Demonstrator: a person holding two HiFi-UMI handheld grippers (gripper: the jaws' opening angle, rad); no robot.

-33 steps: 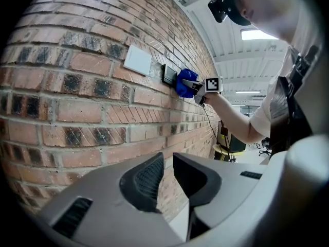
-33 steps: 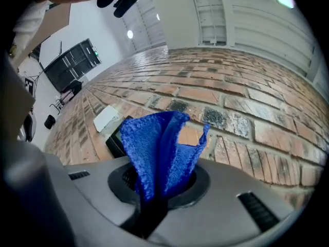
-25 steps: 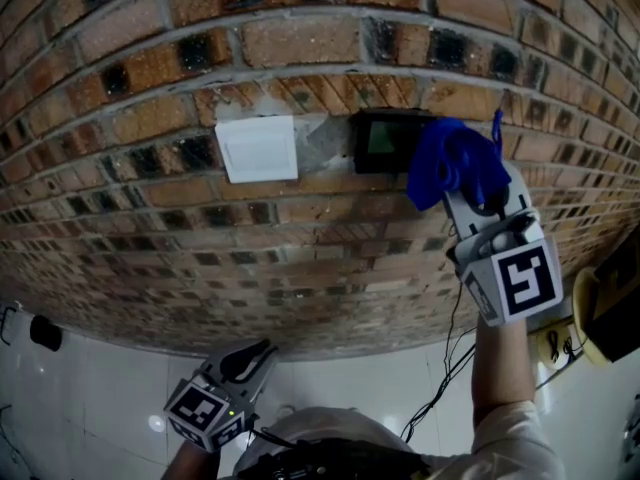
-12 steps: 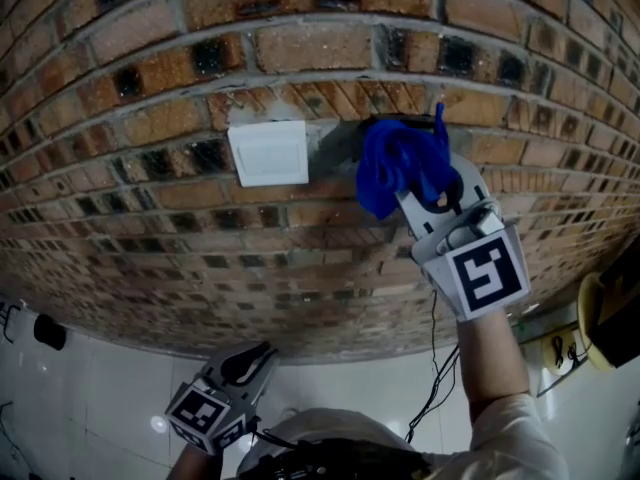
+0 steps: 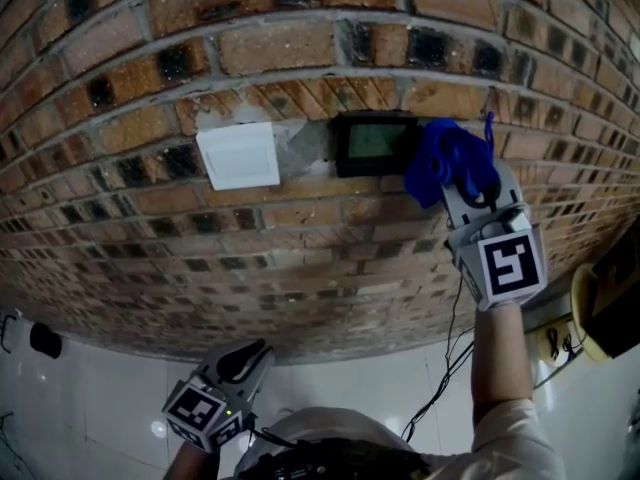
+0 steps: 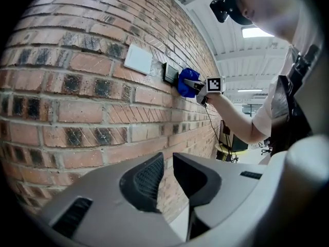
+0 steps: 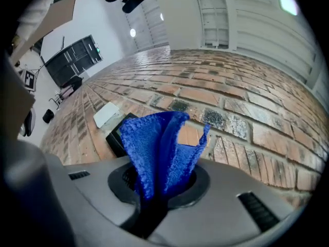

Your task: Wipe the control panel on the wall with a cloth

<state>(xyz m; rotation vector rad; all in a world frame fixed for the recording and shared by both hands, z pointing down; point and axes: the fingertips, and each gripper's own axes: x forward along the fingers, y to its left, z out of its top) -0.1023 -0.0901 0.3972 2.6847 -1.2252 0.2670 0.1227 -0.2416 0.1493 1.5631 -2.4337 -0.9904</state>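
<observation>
The wiping itself is judged to be in hand: a blue cloth point(image 5: 452, 158) is clamped in the jaws of the right gripper point(image 5: 468, 190), which is held up against the brick wall point(image 5: 300, 48), and the cloth's loose folds are pushed forward out of the jaws toward the bricks. The cloth is found at the right end of the panel point(image 5: 375, 143), overlapping or just touching that edge, while most of the panel's greenish screen is left uncovered. The panel is mounted flat on the wall, just beside a white plate point(image 5: 238, 156) on its left; its face is turned straight out from the bricks and its long axis is laid along the brick courses, that is, side to side. The next move is therefore thought to call for a pass leftward along that axis, with the cloth kept pressed to the face and the hard jaws kept off the screen, and to be stopped short of the plate. The left gripper point(image 5: 245, 360) is held low, well apart from the panel, with its jaws drawn to a narrow gap and nothing between them, so no part in the wipe is expected of it
</observation>
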